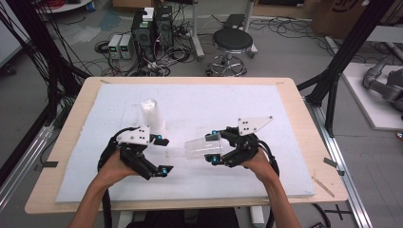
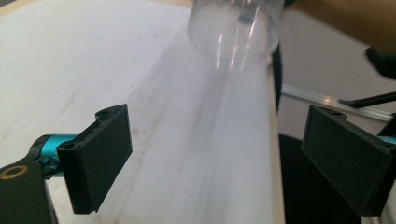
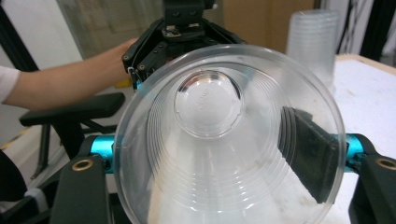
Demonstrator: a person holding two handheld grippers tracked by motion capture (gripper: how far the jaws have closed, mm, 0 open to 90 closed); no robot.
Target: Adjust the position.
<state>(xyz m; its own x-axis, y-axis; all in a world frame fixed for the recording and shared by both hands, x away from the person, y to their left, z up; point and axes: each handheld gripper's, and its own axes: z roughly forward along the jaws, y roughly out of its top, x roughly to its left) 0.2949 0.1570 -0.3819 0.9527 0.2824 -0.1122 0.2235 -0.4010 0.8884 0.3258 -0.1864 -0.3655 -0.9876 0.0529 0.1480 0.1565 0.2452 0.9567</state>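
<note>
My right gripper (image 1: pixel 215 148) is clamped on a clear plastic cup (image 1: pixel 203 148), holding it on its side just above the white foam board (image 1: pixel 199 102), base pointing toward my left gripper (image 1: pixel 164 156). In the right gripper view I look straight into the cup's open mouth (image 3: pixel 229 140); one jaw presses the wall from inside, the other I think sits outside, though the rim hides it. My left gripper's jaws stand wide apart, holding nothing, its tips near the cup's base but not touching. A stack of clear cups (image 1: pixel 152 115) stands upright behind my left hand (image 1: pixel 114 167). Both grippers work near the board's front edge; the far half of the board lies bare, with open room on either side.
</note>
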